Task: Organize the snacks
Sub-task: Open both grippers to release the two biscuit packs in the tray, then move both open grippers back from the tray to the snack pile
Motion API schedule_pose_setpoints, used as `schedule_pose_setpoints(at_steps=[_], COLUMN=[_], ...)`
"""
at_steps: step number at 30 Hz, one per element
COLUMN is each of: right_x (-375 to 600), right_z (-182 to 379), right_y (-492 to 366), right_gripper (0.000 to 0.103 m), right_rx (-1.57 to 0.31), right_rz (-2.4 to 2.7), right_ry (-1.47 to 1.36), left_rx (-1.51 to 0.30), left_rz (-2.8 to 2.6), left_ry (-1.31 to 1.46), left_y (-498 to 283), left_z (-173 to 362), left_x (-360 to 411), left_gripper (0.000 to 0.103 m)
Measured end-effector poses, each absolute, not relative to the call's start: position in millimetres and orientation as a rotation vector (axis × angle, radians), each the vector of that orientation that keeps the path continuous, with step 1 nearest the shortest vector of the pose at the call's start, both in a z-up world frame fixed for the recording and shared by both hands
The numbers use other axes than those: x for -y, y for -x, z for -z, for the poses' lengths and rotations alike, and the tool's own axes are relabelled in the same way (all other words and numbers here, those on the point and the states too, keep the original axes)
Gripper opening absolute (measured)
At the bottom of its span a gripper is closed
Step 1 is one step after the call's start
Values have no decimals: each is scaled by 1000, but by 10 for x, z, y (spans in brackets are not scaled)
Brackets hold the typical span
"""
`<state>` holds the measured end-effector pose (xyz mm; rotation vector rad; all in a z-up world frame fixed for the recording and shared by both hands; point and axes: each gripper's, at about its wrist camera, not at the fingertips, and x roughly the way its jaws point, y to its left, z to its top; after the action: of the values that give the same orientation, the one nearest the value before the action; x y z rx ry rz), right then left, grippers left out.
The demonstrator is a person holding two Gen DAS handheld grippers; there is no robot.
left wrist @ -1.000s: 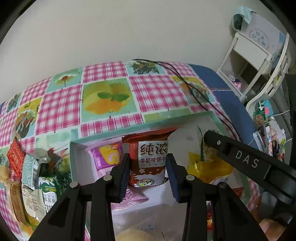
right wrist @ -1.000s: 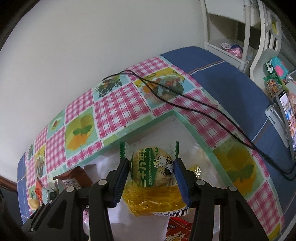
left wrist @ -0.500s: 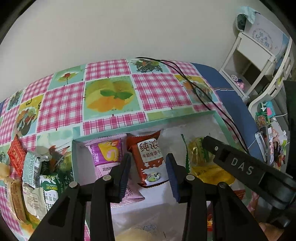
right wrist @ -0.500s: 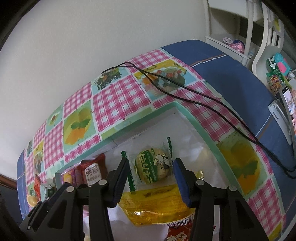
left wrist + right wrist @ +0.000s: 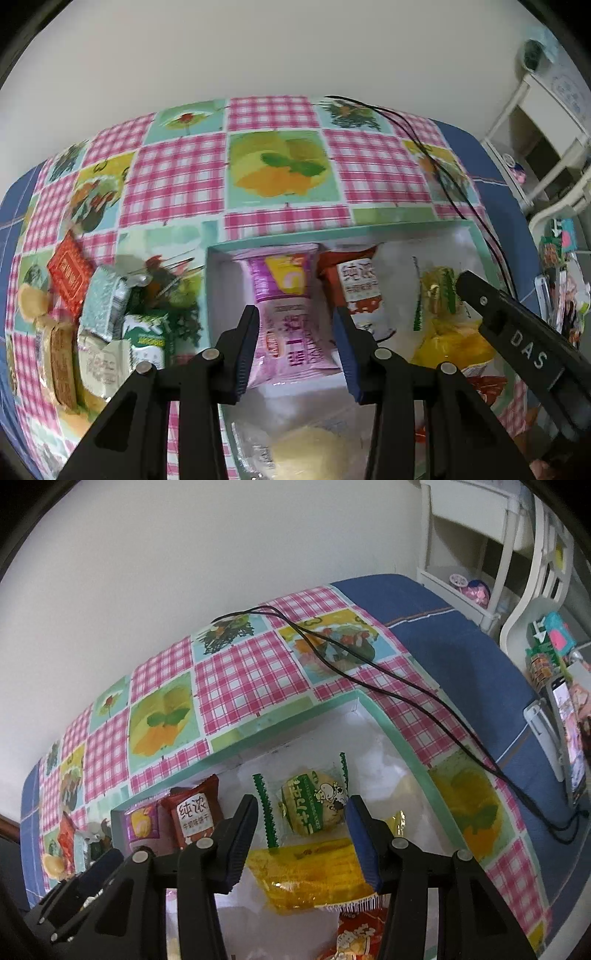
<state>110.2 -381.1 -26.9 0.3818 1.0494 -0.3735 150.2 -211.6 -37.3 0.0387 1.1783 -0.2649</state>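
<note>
Both snacks have just been let go: the left gripper (image 5: 295,354) and right gripper (image 5: 301,834) now stand apart and empty above the box (image 5: 402,738), so the brown biscuit pack (image 5: 195,816) reading "纯浓" and the green-edged cow-print biscuit (image 5: 314,805) lie placed inside. More packets (image 5: 99,332), one marked "BISCUIT", wait on the worktop (image 5: 280,166) left of the box, and "DAS" is printed on the right gripper's finger.
</note>
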Motion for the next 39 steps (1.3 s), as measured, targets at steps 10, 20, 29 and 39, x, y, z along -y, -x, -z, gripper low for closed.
schedule_pose_setpoints(at_steps=[10, 20, 29, 39], right_x=[3607, 3461, 3311, 3200], right_z=[303, 370, 311, 176], right_y=[-1097, -1051, -969, -830], right_gripper=[78, 103, 103, 103], right_rx=[-1102, -1141, -1073, -990], right_rz=[371, 399, 363, 349], right_ry=[-284, -208, -194, -256], left_rx=[-1162, -1172, -1152, -1095], left_rz=[169, 93, 70, 40], left_ry=[8, 29, 79, 67], left_y=[-1539, -1547, -1537, -1380], left_z=[270, 299, 274, 124], left_x=[1863, 1596, 1263, 997], left_gripper=[84, 97, 102, 102])
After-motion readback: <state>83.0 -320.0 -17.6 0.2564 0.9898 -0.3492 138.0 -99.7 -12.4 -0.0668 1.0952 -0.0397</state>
